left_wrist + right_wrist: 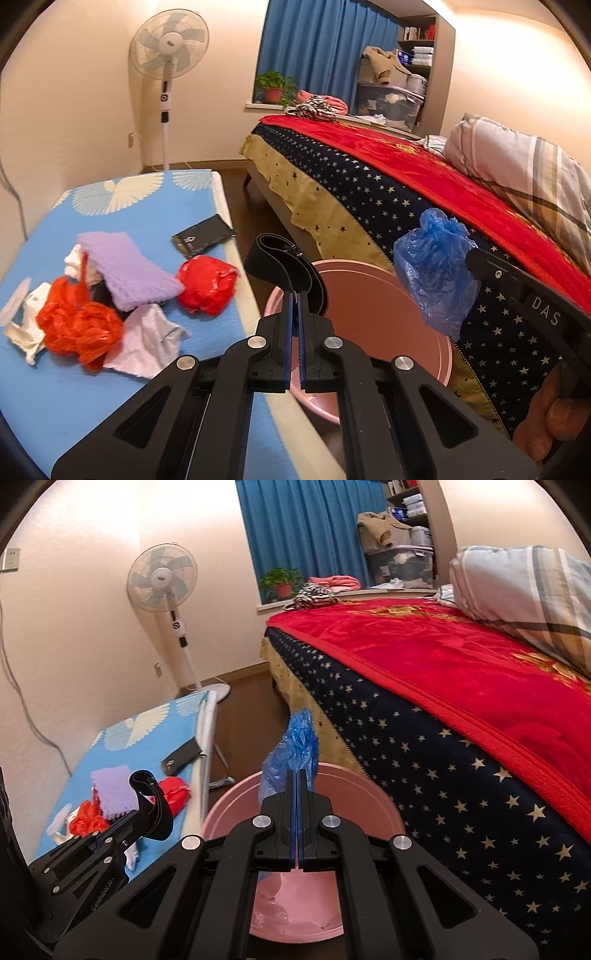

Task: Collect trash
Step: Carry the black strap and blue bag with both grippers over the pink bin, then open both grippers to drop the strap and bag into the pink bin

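Gripping a black strap (284,269), the left gripper (295,295) hung over the pink basin (369,295), fingers closed narrow on it. Right gripper (297,775) pinched a blue plastic bag (295,746) above the same basin. Remaining trash sat at 9 o'clock on the blue table (92,387): orange bag (77,325), red bag (207,284), purple cloth (129,269).

warm indoor light, glare at top edge, strong fisheye bending, dark vignette corners, focus mostly sharp.
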Tool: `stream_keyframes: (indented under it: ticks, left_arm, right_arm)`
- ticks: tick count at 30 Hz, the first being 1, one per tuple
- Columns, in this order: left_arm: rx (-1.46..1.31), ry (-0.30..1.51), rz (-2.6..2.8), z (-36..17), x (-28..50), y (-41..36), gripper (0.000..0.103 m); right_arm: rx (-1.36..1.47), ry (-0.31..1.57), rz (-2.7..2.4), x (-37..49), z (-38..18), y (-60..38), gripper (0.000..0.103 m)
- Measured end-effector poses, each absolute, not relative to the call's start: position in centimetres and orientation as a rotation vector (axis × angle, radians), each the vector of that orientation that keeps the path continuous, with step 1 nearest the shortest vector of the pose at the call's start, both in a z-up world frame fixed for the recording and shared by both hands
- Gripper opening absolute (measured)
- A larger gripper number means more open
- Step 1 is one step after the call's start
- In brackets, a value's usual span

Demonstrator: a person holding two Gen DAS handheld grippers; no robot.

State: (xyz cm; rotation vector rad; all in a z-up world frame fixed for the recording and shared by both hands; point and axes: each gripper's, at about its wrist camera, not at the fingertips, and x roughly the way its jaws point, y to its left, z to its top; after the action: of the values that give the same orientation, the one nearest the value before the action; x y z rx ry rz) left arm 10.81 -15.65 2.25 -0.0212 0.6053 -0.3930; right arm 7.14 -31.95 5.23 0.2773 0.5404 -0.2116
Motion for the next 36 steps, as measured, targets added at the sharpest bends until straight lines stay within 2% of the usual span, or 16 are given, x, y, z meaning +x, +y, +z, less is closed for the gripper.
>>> stream_keyframes:
  ticks: [21, 23, 24, 25, 26, 28, 36]
  left_arm:
    - [-0.019, 0.65, -0.466, 0.2, 12.2, -18.5, 0.003]
    - [-0.016, 0.667, -0.481, 0.0, 12.3, -18.7, 0.018]
    - [-0.013, 0.671, -0.478, 0.0, 12.3, -18.6, 0.031]
    - [-0.014, 0.668, -0.475, 0.0, 12.2, -18.6, 0.031]
    - [-0.014, 0.668, -0.468, 0.0, 12.2, -18.4, 0.031]
    - [-0.017, 0.669, -0.46, 0.0, 12.1, -18.2, 0.031]
    - [-0.01, 0.65, -0.426, 0.6, 11.7, -17.1, 0.031]
  right_arm:
    - [0.294, 0.565, -0.302, 7.9, 3.9, -33.8, 0.001]
    - [0.304, 0.577, -0.316, 8.0, 3.6, -34.0, 0.006]
    - [0.307, 0.583, -0.325, 8.1, 3.6, -34.1, 0.008]
    - [0.308, 0.584, -0.328, 8.0, 3.5, -34.1, 0.016]
    - [0.308, 0.584, -0.332, 8.0, 3.5, -34.1, 0.032]
    - [0.308, 0.576, -0.34, 7.8, 3.7, -34.0, 0.049]
    - [0.303, 0.568, -0.315, 7.8, 4.0, -33.1, 0.05]
